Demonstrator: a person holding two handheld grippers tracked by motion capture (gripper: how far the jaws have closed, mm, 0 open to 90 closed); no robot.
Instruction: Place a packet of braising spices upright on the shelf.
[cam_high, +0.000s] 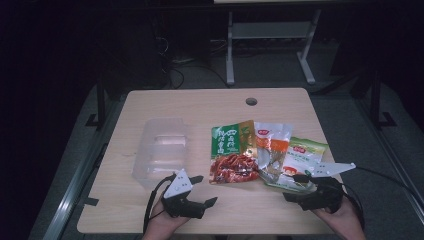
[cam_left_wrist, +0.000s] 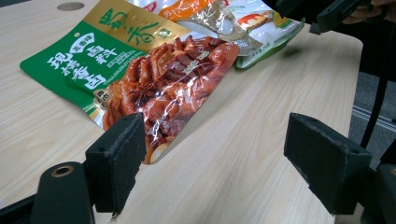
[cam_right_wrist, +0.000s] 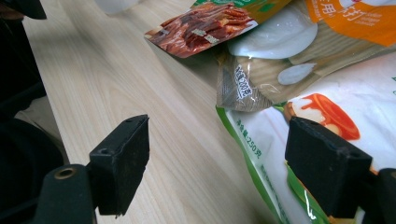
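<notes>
Three snack packets lie side by side on the wooden table (cam_high: 150, 210). The green and gold packet of red meat (cam_high: 232, 152) (cam_left_wrist: 173, 79) is leftmost. A clear packet with an orange label (cam_high: 271, 145) (cam_right_wrist: 289, 46) overlaps it, and a green and white packet (cam_high: 302, 157) (cam_right_wrist: 327, 112) lies on the right. My left gripper (cam_high: 206, 190) (cam_left_wrist: 215, 140) stands open near the table's front edge, its jaws facing the red packet's near corner. My right gripper (cam_high: 292, 186) (cam_right_wrist: 217, 149) is open too, low at the green and white packet's near edge, one jaw over it and nothing held.
A clear plastic container (cam_high: 162, 150) sits empty on the table's left half, just beyond the left gripper. A round cable hole (cam_high: 251, 101) is near the far edge. White desk legs (cam_high: 230, 50) and cables stand on the dark floor behind the table.
</notes>
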